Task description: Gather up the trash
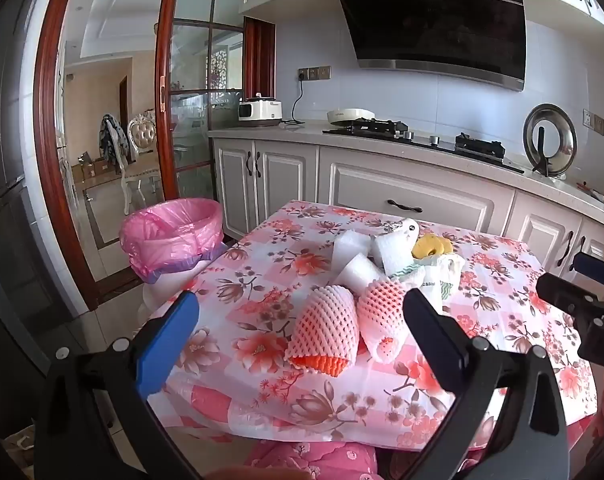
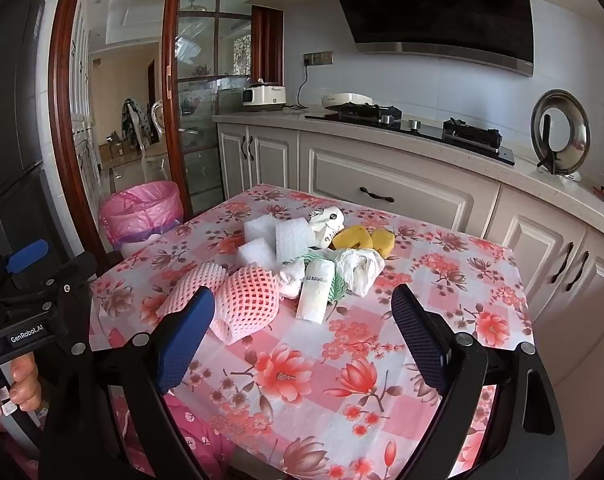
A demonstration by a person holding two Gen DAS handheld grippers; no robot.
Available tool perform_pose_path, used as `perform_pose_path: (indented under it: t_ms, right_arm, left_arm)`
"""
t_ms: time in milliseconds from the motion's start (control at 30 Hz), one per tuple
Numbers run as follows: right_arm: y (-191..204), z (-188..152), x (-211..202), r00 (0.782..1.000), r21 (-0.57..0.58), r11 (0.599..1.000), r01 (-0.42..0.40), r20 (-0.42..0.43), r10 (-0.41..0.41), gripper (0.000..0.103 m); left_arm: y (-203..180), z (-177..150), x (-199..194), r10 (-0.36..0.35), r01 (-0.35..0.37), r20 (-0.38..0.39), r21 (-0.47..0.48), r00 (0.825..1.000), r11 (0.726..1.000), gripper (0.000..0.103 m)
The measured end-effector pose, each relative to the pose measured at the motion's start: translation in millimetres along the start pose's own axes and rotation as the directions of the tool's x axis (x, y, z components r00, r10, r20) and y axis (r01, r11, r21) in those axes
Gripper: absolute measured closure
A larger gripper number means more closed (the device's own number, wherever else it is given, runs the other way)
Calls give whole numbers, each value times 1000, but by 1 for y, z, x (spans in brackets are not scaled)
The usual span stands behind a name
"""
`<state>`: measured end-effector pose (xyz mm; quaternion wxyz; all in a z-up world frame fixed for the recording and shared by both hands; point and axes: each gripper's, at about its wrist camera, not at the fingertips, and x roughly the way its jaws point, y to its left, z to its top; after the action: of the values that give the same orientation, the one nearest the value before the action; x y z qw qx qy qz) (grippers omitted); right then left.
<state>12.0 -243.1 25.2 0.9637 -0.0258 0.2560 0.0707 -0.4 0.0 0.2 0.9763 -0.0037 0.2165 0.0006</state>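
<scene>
Both grippers, left (image 1: pixel 302 344) and right (image 2: pixel 302 340), spread wide and empty near 2 foam nets (image 1: pixel 326 332) mid-table, bin (image 1: pixel 174 232) far left: probably light, squashy, best pinched across the middle.

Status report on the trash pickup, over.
Left gripper open, empty; right gripper open, empty. Trash pile untouched on the floral table. Pink-lined bin off the table's left side. Nothing in the way.
</scene>
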Motion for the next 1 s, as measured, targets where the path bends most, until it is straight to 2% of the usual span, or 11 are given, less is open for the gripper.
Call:
perform_pose_path:
  t_ms: [1000]
  right_arm:
    - [-3, 2, -2, 1000, 7, 1000, -7, 8, 7, 19]
  left_arm:
    - [-1, 0, 0, -1, 1, -5, 1, 1000, 1000, 4]
